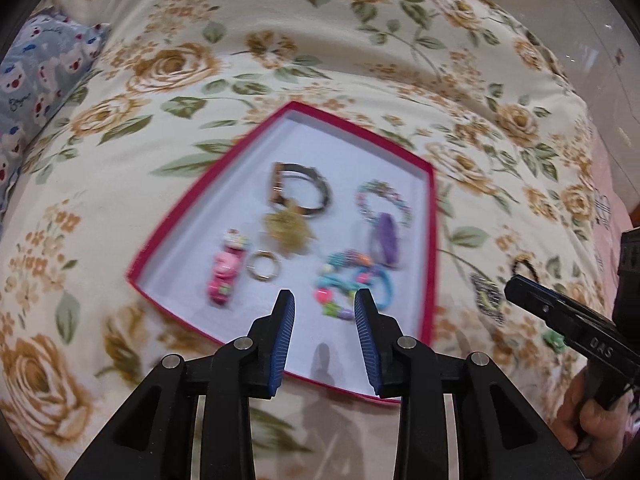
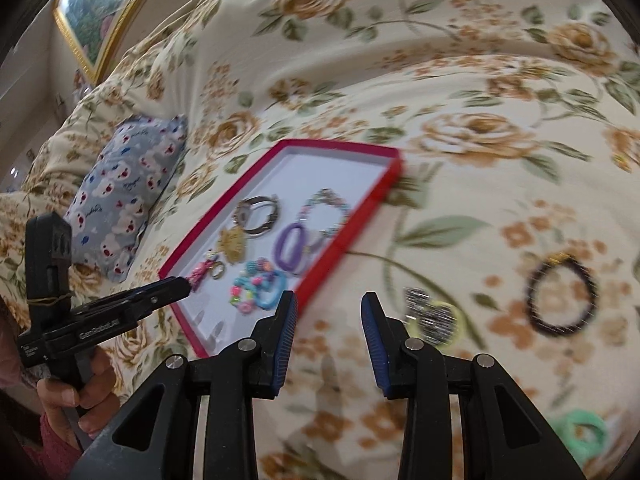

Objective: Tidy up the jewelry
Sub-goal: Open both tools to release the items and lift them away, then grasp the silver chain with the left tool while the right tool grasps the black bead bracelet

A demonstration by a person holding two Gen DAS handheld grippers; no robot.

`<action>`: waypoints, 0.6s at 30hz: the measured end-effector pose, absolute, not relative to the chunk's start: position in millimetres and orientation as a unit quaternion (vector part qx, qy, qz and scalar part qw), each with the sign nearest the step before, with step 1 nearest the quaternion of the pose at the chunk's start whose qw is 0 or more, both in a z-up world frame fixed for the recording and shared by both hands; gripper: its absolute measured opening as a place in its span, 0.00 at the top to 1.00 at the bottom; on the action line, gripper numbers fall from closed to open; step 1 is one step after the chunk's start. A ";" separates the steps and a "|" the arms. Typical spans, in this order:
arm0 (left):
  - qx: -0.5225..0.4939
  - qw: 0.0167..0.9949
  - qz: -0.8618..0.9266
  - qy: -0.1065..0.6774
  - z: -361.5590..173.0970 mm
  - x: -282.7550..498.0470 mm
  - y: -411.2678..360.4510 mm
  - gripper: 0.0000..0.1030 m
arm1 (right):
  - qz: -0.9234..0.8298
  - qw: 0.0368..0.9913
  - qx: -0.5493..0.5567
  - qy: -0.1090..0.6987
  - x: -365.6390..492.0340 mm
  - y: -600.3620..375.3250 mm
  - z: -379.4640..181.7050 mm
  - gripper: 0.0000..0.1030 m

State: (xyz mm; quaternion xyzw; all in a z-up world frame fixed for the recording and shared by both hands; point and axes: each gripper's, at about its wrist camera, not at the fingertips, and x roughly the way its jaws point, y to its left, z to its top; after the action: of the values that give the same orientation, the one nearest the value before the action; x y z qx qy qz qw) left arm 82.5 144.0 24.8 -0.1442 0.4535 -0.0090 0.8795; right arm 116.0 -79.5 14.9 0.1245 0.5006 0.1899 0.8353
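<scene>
Left gripper [image 1: 325, 304]: fingers apart, nothing between the blue pads [image 1: 285, 336]. It is held low over the near edge of the red tray [image 1: 192, 204], fingers pointing forward and down toward the tray floor. In the right wrist view it shows from the side [image 2: 180, 286], its tip at the tray's near-left corner, next to the pink charm.
Left hand [image 2: 76, 396]: wrapped around the gripper's handle at the lower left of the right wrist view, fingers curled on the grip.
Right gripper [image 2: 329, 312]: fingers apart and empty, held over the floral bedspread [image 2: 460, 92] just right of the tray, pointing forward.
Right hand [image 1: 596, 420]: grips the handle at the lower right edge of the left wrist view.
Red tray: shallow, white floor, lying flat on the bedspread.
Tray contents: metal bangle [image 1: 300, 188]; gold flower pendant [image 1: 289, 232]; small ring [image 1: 262, 270]; pink charm [image 1: 224, 276]; beaded bracelet [image 1: 384, 200]; purple hair tie [image 1: 386, 240]; colourful bead and blue band cluster [image 1: 352, 280]. All blurred.
Outside the tray: dark beaded bracelet [image 2: 562, 296]; glittery piece on a yellow ring [image 2: 430, 318]; green ring [image 2: 580, 432]. All lie on the bedspread to the right of the tray, apart from each other.
Background: patterned blue pillow [image 2: 128, 196] left of the tray; gold-framed picture [image 2: 100, 8] at upper left.
</scene>
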 end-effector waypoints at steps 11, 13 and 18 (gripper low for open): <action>-0.120 0.876 -0.058 0.464 30.8 77.8 101.3 0.69 | 0.124 0.853 0.141 0.488 93.9 -149.4 24.2 0.62; -0.115 0.875 -0.065 0.466 30.8 79.5 95.6 0.69 | 0.112 0.854 0.146 0.487 90.3 -161.6 24.2 0.62; -0.101 0.873 -0.081 0.471 30.5 85.2 77.1 0.69 | 0.089 0.857 0.154 0.483 81.7 -185.2 24.9 0.62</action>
State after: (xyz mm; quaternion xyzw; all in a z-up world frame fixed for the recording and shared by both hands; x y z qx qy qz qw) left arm 85.2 77.1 30.5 -0.1006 0.4712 -0.0808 0.8726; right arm 81.7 -185.2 24.9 0.1541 0.4833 0.0887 0.8572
